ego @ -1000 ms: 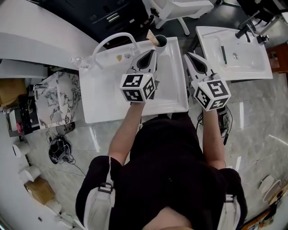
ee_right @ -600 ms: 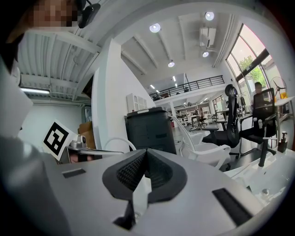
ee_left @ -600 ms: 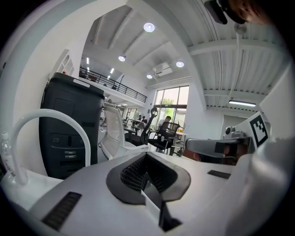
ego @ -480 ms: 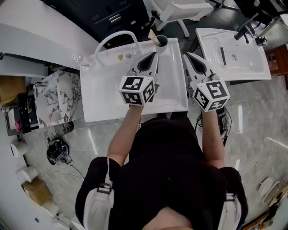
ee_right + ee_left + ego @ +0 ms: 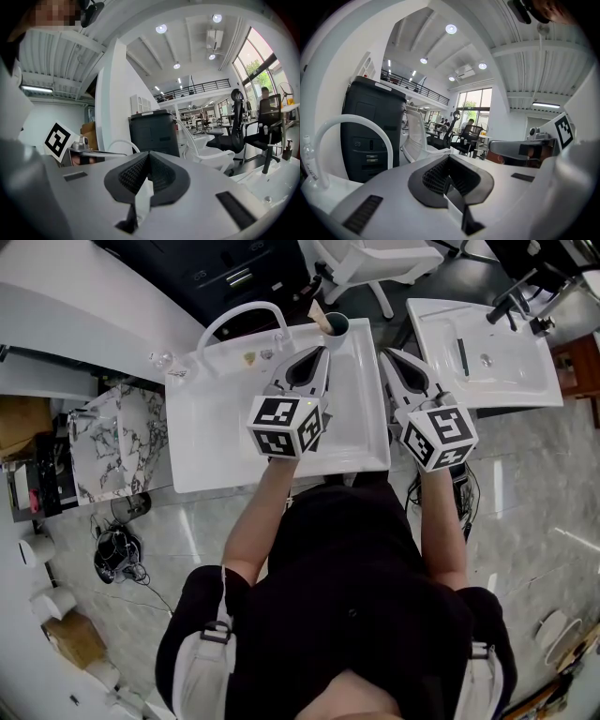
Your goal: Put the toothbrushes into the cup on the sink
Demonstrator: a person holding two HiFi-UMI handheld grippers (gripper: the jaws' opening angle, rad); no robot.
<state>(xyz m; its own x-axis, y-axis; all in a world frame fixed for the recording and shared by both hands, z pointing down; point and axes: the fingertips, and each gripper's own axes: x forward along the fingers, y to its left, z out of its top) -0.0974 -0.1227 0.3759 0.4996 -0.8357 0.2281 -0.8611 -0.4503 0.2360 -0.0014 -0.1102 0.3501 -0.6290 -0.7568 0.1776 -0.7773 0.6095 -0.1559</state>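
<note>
**Right hand-held gripper: jaws together, nothing gripped**

The right hand-held gripper (image 5: 149,159) fills the lower frame with its grey body. Its black ribbed pads (image 5: 131,174) are pressed together with nothing between them.

- Straight ahead beyond the tips: black cabinet (image 5: 153,132).
- In front of the cabinet's left edge: white arched faucet (image 5: 123,141).
- Right of the cabinet: white chair (image 5: 206,152), then black office chairs (image 5: 241,124).
- By the bright window, far right: a seated person (image 5: 265,96).
- Far left: marker cube (image 5: 58,138), tilted.
- Overhead: round ceiling lights (image 5: 161,29).
- Along the back: railed upper gallery (image 5: 197,87).
</note>
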